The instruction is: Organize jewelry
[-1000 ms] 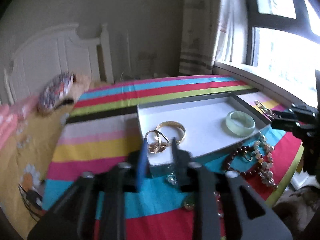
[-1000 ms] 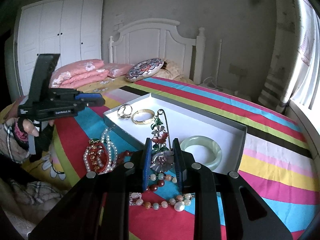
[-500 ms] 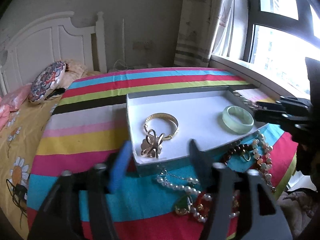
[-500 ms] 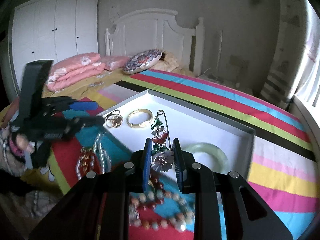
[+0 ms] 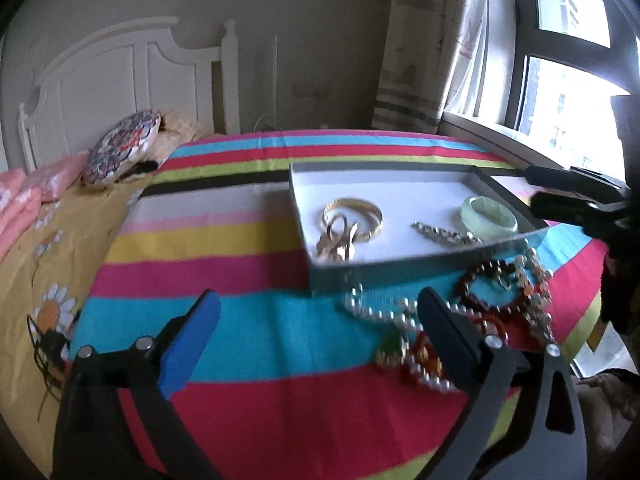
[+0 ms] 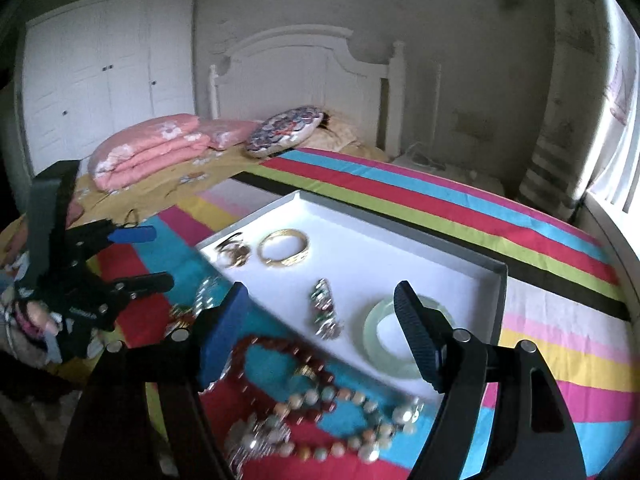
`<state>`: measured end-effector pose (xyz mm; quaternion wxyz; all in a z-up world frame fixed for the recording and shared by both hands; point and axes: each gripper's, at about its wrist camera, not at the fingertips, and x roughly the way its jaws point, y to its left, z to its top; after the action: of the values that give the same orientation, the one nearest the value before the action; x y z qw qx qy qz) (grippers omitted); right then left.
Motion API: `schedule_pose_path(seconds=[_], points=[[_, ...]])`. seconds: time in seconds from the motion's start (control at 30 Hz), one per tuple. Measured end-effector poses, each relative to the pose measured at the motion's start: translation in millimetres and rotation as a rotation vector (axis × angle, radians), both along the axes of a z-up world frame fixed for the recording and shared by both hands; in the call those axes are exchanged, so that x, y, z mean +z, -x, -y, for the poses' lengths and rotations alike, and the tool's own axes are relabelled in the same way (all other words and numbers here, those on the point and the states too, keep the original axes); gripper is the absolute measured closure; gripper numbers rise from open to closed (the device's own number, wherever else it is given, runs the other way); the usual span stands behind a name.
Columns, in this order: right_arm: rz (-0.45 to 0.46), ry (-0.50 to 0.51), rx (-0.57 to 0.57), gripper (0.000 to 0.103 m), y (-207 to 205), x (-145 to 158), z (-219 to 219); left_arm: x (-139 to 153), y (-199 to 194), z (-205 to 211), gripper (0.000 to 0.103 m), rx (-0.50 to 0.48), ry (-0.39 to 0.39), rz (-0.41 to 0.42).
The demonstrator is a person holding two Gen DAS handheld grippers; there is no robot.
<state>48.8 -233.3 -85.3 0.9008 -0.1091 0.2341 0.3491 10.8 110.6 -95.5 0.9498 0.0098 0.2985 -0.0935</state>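
Both hand-held grippers are spread wide, holding nothing. The pearl necklace [image 5: 384, 312] lies on the bed just ahead of the left hand-held gripper [image 5: 320, 312], stretched toward the box's [image 5: 400, 272] near edge.

A striped bedspread [image 5: 248, 312] in pink, blue, yellow and green is covering the near end of the bed. At the far end a white headboard [image 6: 304, 76] is standing against the wall, and a round patterned cushion [image 6: 286, 130] is leaning just in front of it. To the left, folded pink quilts [image 6: 148, 150] are lying on a yellow floral sheet [image 5: 36, 256]. Far left, a white wardrobe [image 6: 104, 68] is showing its doors closed. On the right, a striped curtain [image 5: 416, 56] is hanging beside a bright window [image 5: 568, 92], with daylight coming in.
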Motion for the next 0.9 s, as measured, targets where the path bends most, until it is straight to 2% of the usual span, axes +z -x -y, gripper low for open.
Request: schedule_pose_path(seconds=[0.17, 0.27, 0.33, 0.53, 0.67, 0.73, 0.8, 0.9], points=[[-0.005, 0.048, 0.131, 0.034, 26, -15, -12, -12, 12, 1, 0.003, -0.001, -0.04, -0.021], [-0.032, 0.084, 0.187, 0.04, 32, -26, -30, -14, 15, 3, 0.003, -0.002, -0.051, -0.017], [-0.042, 0.114, 0.214, 0.048, 35, -33, -41, -14, 17, 3, 0.003, -0.005, -0.049, -0.013], [-0.074, 0.133, 0.224, 0.059, 38, -40, -51, -20, 19, 2, 0.003, 0.002, -0.063, -0.013], [-0.102, 0.137, 0.219, 0.061, 36, -44, -55, -23, 21, 0, 0.003, 0.001, -0.052, -0.02], [-0.115, 0.139, 0.215, 0.069, 34, -45, -56, -24, 22, 1, 0.003, 0.001, -0.056, -0.019], [-0.131, 0.146, 0.216, 0.072, 33, -47, -59, -25, 23, 3, 0.003, -0.002, -0.065, -0.016], [-0.141, 0.16, 0.219, 0.082, 33, -50, -61, -25, 24, 4, 0.003, -0.003, -0.075, -0.012]])
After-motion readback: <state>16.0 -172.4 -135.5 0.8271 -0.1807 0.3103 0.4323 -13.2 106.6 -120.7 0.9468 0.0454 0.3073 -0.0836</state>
